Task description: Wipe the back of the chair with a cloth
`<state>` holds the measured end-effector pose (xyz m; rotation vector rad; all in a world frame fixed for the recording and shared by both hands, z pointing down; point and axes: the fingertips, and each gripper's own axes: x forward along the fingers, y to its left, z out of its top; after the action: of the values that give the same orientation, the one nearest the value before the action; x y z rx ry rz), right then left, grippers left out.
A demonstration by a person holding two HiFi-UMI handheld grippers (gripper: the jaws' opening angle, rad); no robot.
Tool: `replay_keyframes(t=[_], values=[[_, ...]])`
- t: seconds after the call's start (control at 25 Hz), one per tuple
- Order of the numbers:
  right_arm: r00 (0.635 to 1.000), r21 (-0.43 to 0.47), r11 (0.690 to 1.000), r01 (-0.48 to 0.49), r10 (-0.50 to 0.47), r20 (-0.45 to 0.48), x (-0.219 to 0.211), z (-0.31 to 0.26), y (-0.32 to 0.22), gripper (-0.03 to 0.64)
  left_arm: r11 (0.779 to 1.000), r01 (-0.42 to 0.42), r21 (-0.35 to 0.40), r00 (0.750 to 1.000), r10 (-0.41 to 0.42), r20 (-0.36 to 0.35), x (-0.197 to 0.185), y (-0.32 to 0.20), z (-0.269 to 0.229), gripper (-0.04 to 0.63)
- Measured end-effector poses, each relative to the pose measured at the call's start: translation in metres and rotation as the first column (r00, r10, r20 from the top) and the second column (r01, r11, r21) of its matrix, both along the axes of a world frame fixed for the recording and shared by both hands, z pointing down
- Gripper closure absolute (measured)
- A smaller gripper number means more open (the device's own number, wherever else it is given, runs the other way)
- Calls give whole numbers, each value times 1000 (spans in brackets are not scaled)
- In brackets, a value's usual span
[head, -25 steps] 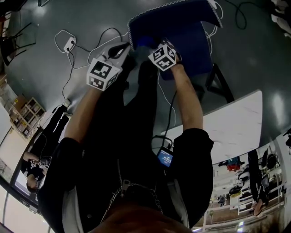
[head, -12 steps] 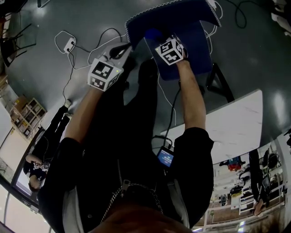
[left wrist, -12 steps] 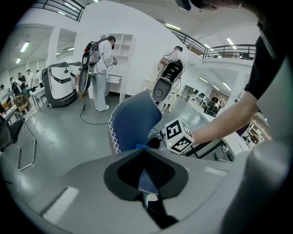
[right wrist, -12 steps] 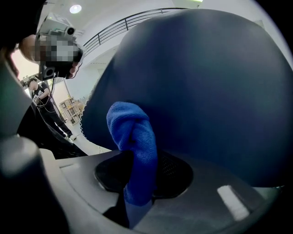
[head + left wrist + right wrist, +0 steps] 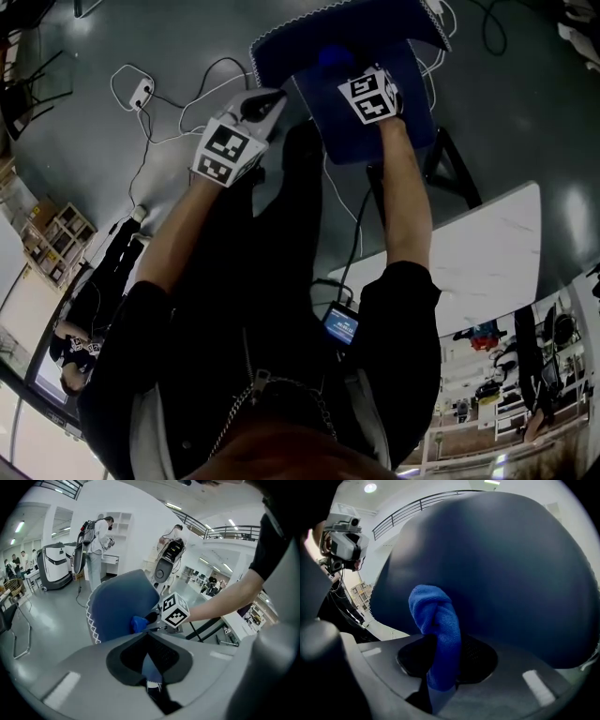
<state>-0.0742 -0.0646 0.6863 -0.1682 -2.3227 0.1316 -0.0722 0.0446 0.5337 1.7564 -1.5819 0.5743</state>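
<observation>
You are pinching the blue cloth [image 5: 436, 620] in the right gripper [image 5: 440, 670]. Its jaws are clamping the bunched fabric, and the free wad is lying against the dark blue chair back [image 5: 511, 573]. In the head view the right gripper [image 5: 345, 73] is working over the middle of that panel. The left gripper [image 5: 151, 679] is gripping what appears to be the white-stitched side edge of the chair back, jaws pressed together on it, so you are bracing the chair at its corner. In my judgement a wiping pass is under way. To do it well, you should be pressing the wad flat instead of dragging its tip, overlapping each stroke, and reaching the stitched rim. Hold the pinch firm so the cloth is not slipping out. Mind the cables [image 5: 178, 94] lying on the floor near the chair.
</observation>
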Motion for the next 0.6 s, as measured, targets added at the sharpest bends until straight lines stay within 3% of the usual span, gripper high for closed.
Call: replay_keyframes(t=[0.36, 0.6], values=[[992, 48, 991, -126, 127, -11, 20, -4, -63, 508, 997, -72, 4, 997, 72, -11, 23, -23, -2, 586], [961, 65, 959, -275, 276, -10, 44, -8, -116, 508, 994, -113, 13, 993, 113, -15, 39, -35, -2, 586]])
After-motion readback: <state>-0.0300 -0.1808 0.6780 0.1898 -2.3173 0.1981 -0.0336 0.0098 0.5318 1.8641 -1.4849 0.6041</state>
